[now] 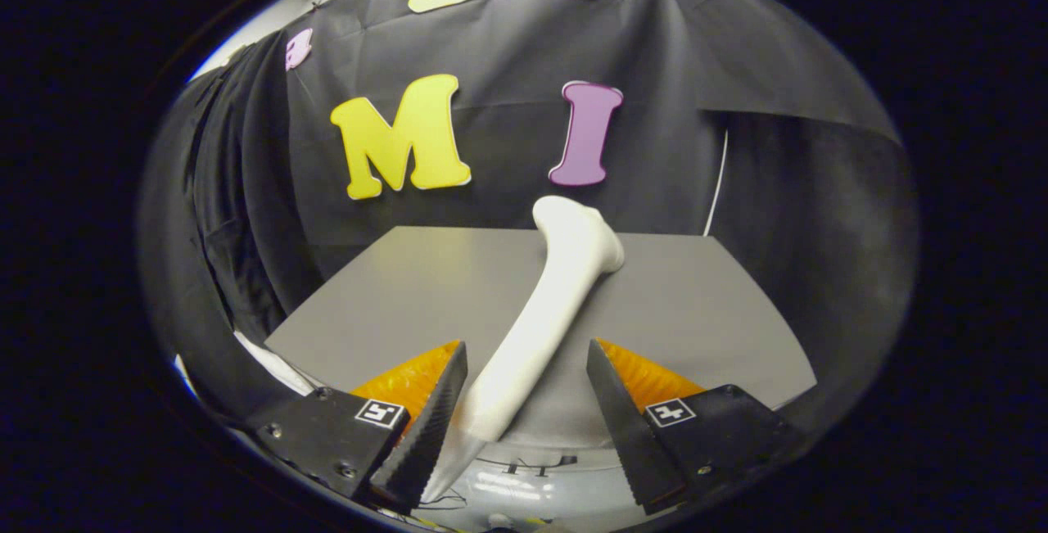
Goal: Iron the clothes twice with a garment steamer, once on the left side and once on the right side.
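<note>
Looking forward along my tongs [526, 410], I see the two fingers spread apart, with a clear gap on the right side between the right finger and what lies between them. The white garment steamer [547, 304] runs up through that gap: its handle end sits low between my fingers, close against the left finger, and its body slants away to the right, ending in a wider head that rests on the grey surface [696, 312] well beyond the fingertips. The left finger looks to be touching the handle, though from this angle I cannot be sure; the right finger stands off it, so my tongs are open and not clamped on anything.

Each finger carries a small square black-and-white marker on its outer block; these are patterns, not words I can read. Just below the steamer's handle, near the base of the fingers, a pale curved part [532, 476] shows some dark marks that could be writing, but they are too small and warped to make out. I see no brand or label on the steamer itself.

The grey surface lies flat ahead, with the black cloth wall [491, 42] of the booth hanging behind and to both sides of it. A thin white line [719, 181] runs down the cloth by the surface's far right corner.
</note>
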